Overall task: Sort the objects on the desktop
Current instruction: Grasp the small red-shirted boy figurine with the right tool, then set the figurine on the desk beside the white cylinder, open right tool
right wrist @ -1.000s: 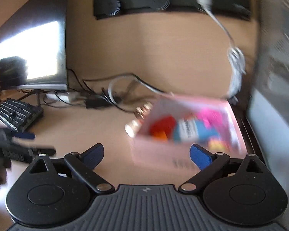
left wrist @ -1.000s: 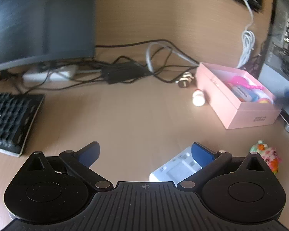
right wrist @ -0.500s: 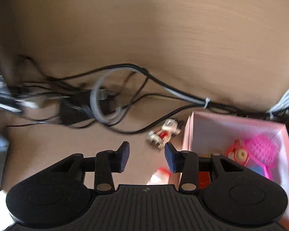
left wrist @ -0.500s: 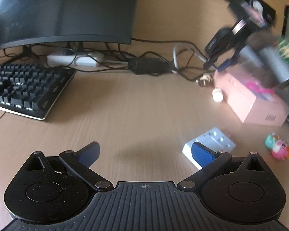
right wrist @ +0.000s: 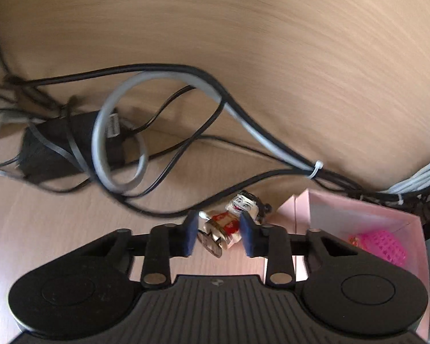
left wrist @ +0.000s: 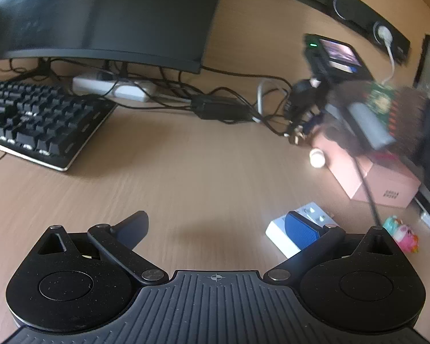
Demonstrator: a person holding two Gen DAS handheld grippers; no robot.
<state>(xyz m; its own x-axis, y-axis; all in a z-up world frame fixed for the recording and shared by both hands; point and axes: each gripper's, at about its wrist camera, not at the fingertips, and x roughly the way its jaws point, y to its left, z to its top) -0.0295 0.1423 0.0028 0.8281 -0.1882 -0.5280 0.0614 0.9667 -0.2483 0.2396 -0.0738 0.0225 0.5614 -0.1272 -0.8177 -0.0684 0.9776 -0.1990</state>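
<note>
The right claw (right wrist: 218, 230) has just been closing around the toy figure (right wrist: 229, 223) on the table (right wrist: 243, 43), a gap still showing at the pads; the left claw (left wrist: 218, 226) is held wide apart.

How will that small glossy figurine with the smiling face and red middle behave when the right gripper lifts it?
The small glossy figurine looks hard and stiff, so it probably won't flex. Its shiny surface may slip between the right gripper, whose jaws have just been closing around it. It lies tilted, so it might pivot. It is probably light.

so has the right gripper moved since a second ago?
Yes. The right gripper has come down from over the pink box to the desk left of it, its jaws just closing around the small figure.
</note>
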